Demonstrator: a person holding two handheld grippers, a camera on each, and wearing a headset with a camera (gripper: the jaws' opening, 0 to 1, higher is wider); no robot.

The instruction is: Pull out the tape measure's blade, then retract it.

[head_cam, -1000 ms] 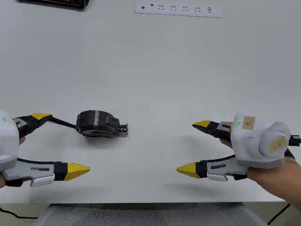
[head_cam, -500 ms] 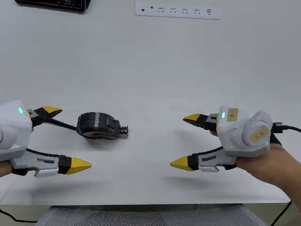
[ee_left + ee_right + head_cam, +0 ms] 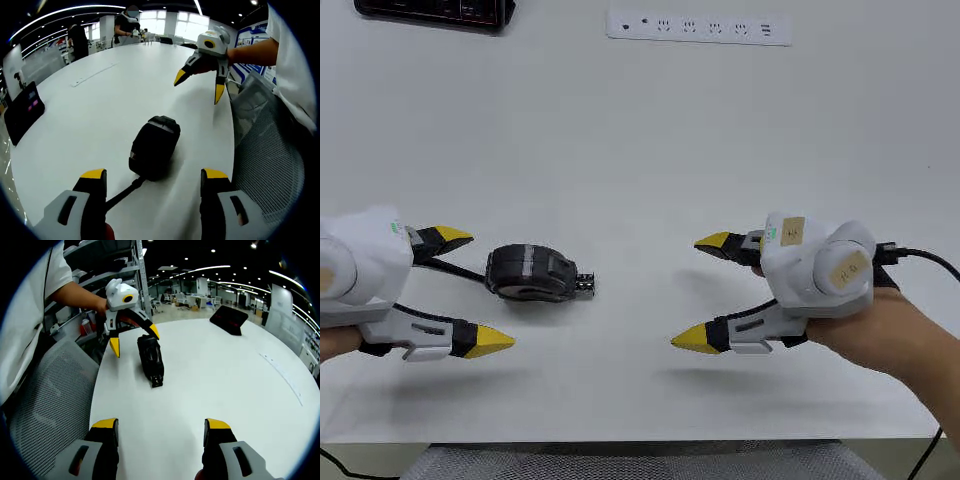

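A black tape measure (image 3: 532,273) lies on its side on the white table (image 3: 640,150), left of centre, its blade hook pointing right and its black strap (image 3: 455,268) trailing left. My left gripper (image 3: 490,289) is open, its yellow tips standing either side of the case's left end without touching it. In the left gripper view the case (image 3: 154,146) sits just ahead of the open left gripper (image 3: 154,175). My right gripper (image 3: 686,292) hovers open well to the right of the hook. In the right gripper view the tape measure (image 3: 151,358) lies far ahead of the open right gripper (image 3: 161,423).
A white power strip (image 3: 698,26) lies at the table's far edge, and a black device (image 3: 435,12) sits at the back left. A grey mesh chair (image 3: 620,462) shows below the near edge. A cable (image 3: 920,258) runs from the right gripper.
Both grippers have moved inward toward the tape measure, the left one now straddling its left end. The tape measure has stayed put.
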